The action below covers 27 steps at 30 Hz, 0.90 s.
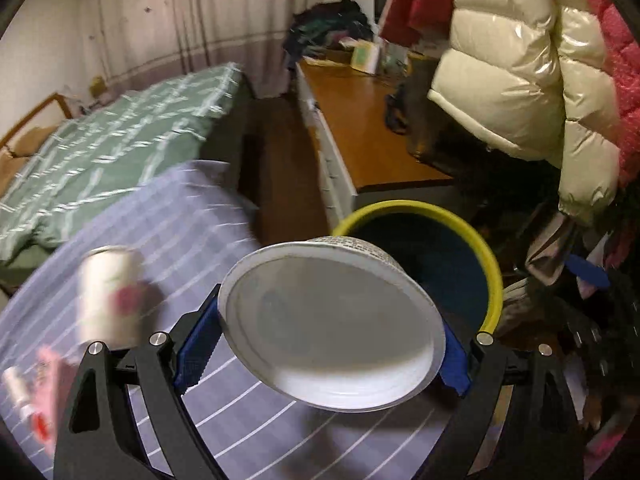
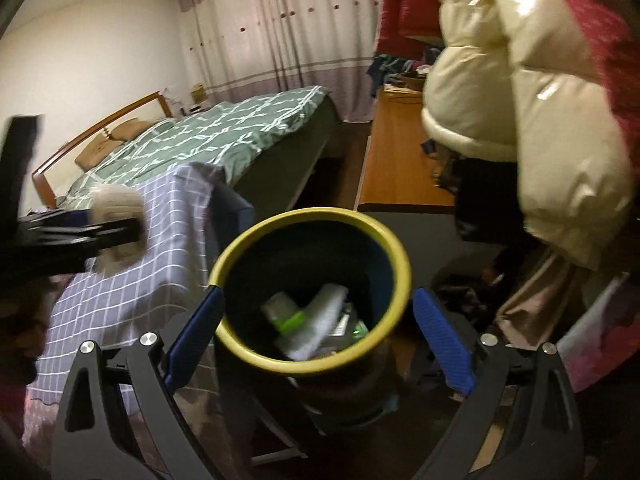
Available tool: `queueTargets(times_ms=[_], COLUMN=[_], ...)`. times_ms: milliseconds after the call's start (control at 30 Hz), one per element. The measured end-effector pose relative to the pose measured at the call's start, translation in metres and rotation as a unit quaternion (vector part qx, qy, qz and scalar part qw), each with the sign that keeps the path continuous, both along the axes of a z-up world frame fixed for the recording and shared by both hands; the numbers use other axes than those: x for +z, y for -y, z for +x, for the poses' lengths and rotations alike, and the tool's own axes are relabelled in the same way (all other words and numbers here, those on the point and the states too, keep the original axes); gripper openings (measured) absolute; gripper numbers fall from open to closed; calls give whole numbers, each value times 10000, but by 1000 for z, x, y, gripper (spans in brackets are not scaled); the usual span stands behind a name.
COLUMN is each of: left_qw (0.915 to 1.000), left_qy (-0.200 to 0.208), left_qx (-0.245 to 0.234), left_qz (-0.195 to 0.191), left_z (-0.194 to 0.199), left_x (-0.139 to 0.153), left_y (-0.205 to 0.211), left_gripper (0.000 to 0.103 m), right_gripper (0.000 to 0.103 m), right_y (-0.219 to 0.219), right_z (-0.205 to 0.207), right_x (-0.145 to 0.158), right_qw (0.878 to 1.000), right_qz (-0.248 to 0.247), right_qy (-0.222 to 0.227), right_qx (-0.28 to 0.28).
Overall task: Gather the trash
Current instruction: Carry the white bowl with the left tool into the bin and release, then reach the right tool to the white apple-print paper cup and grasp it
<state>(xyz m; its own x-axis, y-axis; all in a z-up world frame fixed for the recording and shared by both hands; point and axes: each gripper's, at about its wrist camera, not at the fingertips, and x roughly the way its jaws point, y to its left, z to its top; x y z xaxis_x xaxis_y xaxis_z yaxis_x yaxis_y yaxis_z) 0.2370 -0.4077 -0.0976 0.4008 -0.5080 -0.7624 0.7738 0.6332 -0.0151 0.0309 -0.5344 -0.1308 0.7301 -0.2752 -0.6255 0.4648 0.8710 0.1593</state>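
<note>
My left gripper (image 1: 324, 344) is shut on a white paper bowl (image 1: 332, 324), held on its side with its base facing the camera, above the table's right edge. Just beyond it stands a dark bin with a yellow rim (image 1: 492, 264). In the right wrist view my right gripper (image 2: 316, 328) is open and empty, its blue pads either side of the bin's rim (image 2: 320, 214) from above. Inside the bin lie a white piece, a green-and-white bottle (image 2: 286, 316) and other trash. The left gripper with the bowl (image 2: 116, 232) shows blurred at the left.
A table with a lilac checked cloth (image 1: 192, 240) carries a white can with a pink flower (image 1: 110, 292) and small pink items (image 1: 44, 392). A green-covered bed (image 1: 120, 132), a wooden desk (image 1: 368, 128) and hanging puffer jackets (image 1: 532, 60) surround the bin.
</note>
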Motion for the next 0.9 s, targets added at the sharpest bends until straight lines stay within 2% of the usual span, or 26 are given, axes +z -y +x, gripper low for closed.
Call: queueTargets(times_ms=[233,333,467,567,700,800,900], left_qw=[9981,9972,9963,9965,9973,9955,9894], left_qy=[-555,-698,-843,-813,-624,-541,-321], left_qx=[-257,-265,-170,-49,264,665,1282], left_qz=[34,35,-90,-188,-283,-410,-607], left_z=[-3,-6,-3,-1,-1,1,-1], left_x=[-38,-47,-47,-37,-20,-10,0], left_y=[74,86,74,48,-7,-69,-150], left_gripper=[90,96,97,97,98,98,98], right_gripper=[91,91,91,91,91,91,91], right_y=[14,13,7,1,-10,-19,-30], right_z=[-13,-13,-11,-11,-8,0,12], right_x=[1,2,6,12,16,17,20], right_qw=[9999,9999,9999,9998,9997,9997,9995], right_qz=[42,57,22,12,-16,-8,40], right_qy=[52,58,100,179,214,200,197], right_qx=[-128,-107,-44,0,67,126,243])
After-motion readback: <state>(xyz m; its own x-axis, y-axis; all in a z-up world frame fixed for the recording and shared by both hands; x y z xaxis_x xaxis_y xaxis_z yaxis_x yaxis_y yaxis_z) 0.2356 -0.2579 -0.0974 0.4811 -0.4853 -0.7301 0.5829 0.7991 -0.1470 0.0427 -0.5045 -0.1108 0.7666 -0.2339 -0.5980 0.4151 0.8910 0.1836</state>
